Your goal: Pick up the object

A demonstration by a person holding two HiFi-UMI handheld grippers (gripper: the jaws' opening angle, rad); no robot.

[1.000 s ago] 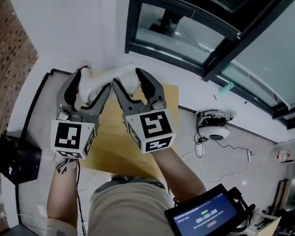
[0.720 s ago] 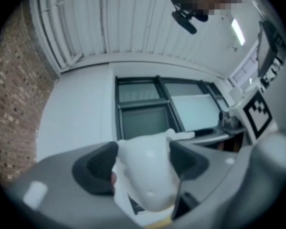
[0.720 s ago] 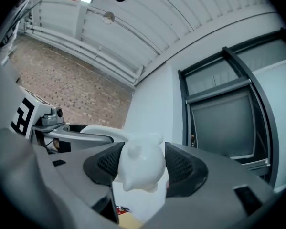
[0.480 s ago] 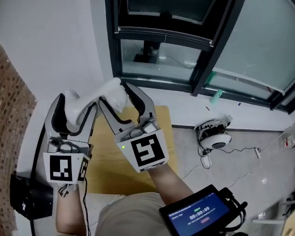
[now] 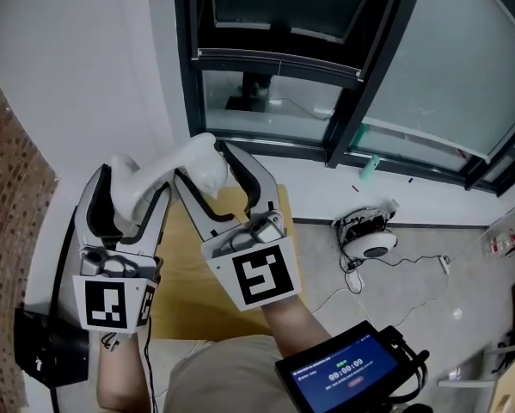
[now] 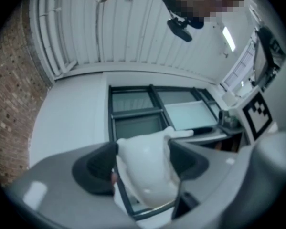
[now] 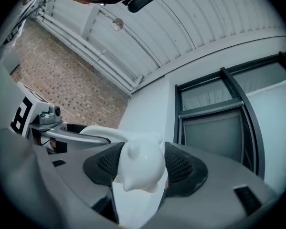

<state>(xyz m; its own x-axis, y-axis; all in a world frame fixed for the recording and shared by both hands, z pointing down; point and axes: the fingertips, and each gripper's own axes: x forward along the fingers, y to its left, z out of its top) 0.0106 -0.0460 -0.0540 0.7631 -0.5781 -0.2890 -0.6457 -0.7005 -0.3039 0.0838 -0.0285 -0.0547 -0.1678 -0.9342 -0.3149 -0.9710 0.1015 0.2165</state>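
Note:
A glossy white object (image 5: 167, 172) with rounded lumpy ends hangs in the air between both grippers, above the wooden table (image 5: 197, 269). My left gripper (image 5: 126, 189) is shut on its left end, and the dark pads press both sides of the white object (image 6: 145, 173) in the left gripper view. My right gripper (image 5: 212, 169) is shut on the other end. In the right gripper view the white object (image 7: 140, 166) sits squeezed between the ribbed pads (image 7: 181, 168). The object's middle bridges the gap between the two grippers.
A black-framed window (image 5: 343, 67) stands ahead, with a teal item (image 5: 370, 166) on its sill. A white device with cables (image 5: 369, 241) lies on the floor at right. A black box (image 5: 42, 351) sits at lower left, a brick wall (image 5: 8, 188) beside it. A lit screen (image 5: 352, 372) shows at the bottom.
Over the last second both grippers rose together with the white object still held between them, and the view tipped up toward the window. In the last half second hardly anything moved.

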